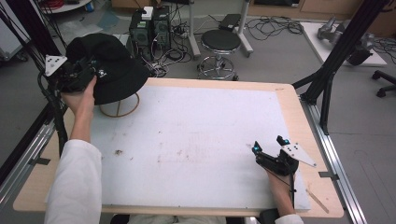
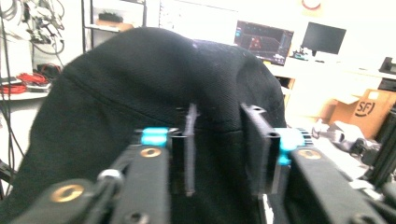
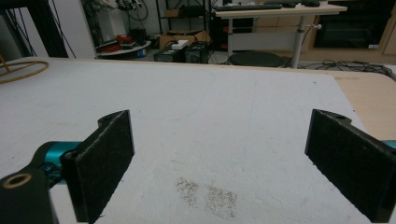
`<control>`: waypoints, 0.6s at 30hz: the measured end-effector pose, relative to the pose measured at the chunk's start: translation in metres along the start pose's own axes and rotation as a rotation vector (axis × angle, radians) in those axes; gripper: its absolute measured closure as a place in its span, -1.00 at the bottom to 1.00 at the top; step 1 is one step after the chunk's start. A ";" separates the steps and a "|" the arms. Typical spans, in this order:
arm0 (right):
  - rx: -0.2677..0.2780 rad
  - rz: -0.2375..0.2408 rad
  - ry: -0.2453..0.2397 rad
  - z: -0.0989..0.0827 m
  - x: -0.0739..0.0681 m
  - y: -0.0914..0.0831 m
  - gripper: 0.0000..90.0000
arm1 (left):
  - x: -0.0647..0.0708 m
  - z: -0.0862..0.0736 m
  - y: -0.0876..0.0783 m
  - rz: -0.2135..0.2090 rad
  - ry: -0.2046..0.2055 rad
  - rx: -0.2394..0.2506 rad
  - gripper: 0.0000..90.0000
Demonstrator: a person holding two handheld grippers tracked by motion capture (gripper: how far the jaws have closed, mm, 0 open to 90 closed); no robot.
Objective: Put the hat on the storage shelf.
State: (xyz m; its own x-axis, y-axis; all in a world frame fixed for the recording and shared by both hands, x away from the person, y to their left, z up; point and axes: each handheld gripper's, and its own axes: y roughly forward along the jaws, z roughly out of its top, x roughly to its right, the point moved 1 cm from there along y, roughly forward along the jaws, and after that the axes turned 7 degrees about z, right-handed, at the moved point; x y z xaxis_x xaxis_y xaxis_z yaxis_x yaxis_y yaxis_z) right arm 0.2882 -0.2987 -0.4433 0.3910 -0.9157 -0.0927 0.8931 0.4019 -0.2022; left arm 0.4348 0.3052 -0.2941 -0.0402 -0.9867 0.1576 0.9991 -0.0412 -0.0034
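— Black fabric bucket hat [image 1: 112, 65], where is it?
— On a gold wire stand [image 1: 120, 107], far-left corner; left gripper [image 1: 88, 71] pinches its brim, probably to lift it.
— Right gripper [image 1: 270, 145]?
— Jaws wide, empty, resting on the white table mat [image 1: 196, 140].

Black bucket hat [image 1: 112, 65], soft fabric, domed crown with a downturned brim, perched on a gold wire stand [image 1: 120, 106] at the counter's far left corner. Sits right at the left gripper [image 1: 86, 74], whose jaws reach onto the brim. Well apart from the right gripper [image 1: 269, 145]. Seam line visible across crown.
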 end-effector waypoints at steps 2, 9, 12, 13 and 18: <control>0.000 0.000 0.002 0.000 0.000 0.000 -0.84 | -0.002 0.000 -0.002 0.016 -0.011 0.010 0.25; -0.001 0.001 -0.007 0.000 0.000 0.000 -0.84 | -0.005 -0.001 -0.017 0.026 -0.020 0.040 -0.10; -0.002 0.003 -0.006 0.001 -0.002 0.001 -0.84 | -0.004 -0.002 -0.023 0.028 0.001 0.035 -0.20; -0.002 0.003 -0.006 0.001 -0.002 0.001 -0.84 | -0.004 -0.003 -0.024 0.026 0.011 0.032 -0.20; -0.003 0.009 -0.005 0.001 -0.002 0.001 -0.84 | -0.004 -0.008 -0.038 0.052 0.076 0.025 -0.39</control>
State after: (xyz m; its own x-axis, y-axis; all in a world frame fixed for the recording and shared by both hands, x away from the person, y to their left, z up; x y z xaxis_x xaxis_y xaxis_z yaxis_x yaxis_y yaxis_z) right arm 0.2884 -0.2965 -0.4427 0.4004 -0.9119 -0.0900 0.8886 0.4104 -0.2046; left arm 0.3974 0.3096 -0.3025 0.0122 -0.9965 0.0827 0.9998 0.0136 0.0154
